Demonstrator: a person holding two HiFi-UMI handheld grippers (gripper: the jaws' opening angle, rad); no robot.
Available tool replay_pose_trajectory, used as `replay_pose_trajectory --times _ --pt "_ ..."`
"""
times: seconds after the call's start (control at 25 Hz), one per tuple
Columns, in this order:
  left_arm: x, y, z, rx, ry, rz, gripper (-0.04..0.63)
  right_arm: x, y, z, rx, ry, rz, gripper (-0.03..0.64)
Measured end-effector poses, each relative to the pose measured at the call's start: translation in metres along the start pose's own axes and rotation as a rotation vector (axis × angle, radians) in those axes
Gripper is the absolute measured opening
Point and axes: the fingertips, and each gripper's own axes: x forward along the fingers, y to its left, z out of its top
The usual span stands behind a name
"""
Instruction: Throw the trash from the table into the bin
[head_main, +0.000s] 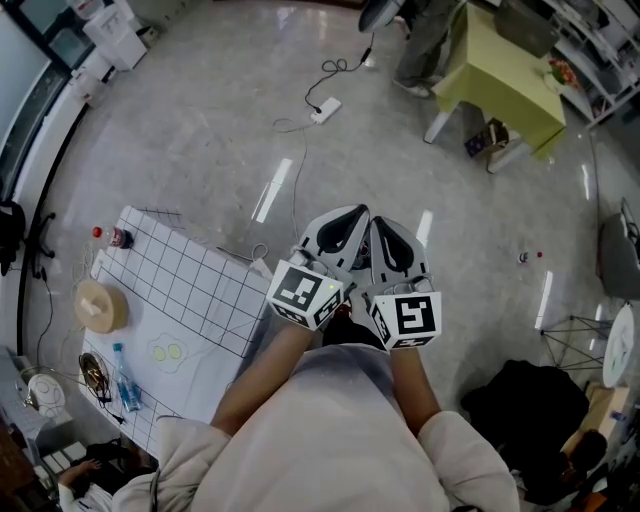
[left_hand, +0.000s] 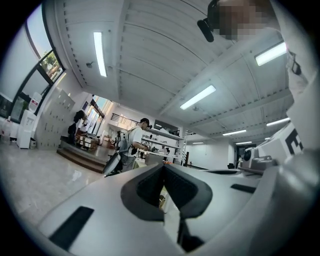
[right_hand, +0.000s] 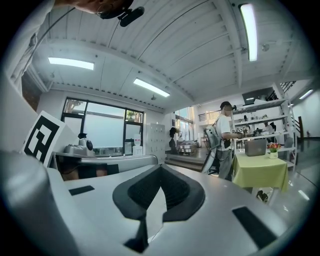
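Left gripper (head_main: 352, 213) and right gripper (head_main: 384, 226) are side by side in front of the chest, pointing out over the floor. Both sets of jaws are closed tip to tip with nothing between them, as the left gripper view (left_hand: 163, 168) and right gripper view (right_hand: 160, 169) show. Possible trash sits on the gridded table (head_main: 190, 270) at left, well apart from both grippers: a plastic bottle (head_main: 124, 378), a beige roll (head_main: 100, 306) and a small red-capped item (head_main: 118, 238). Can't tell which thing is the bin.
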Motion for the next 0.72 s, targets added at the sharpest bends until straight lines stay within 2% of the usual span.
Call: replay_pose_trajectory --times 0.16,0.32,0.56,0.72 --pt "0.000 0.003 0.002 -0.013 -0.013 -0.002 0.006 0.003 -0.001 0.001 0.017 -0.003 0.017 0.018" --pt "-0.010 0.017 0.008 0.003 -0.025 0.049 0.006 0.016 0.013 0.003 0.019 -0.004 0.079 0.018" --pt "-0.053 0.061 0.021 0.042 -0.038 0.209 0.006 0.046 0.068 0.007 0.011 -0.005 0.258 0.018" --pt "-0.097 0.089 0.034 0.095 -0.047 0.334 0.006 0.064 0.116 0.008 0.001 0.000 0.384 0.018"
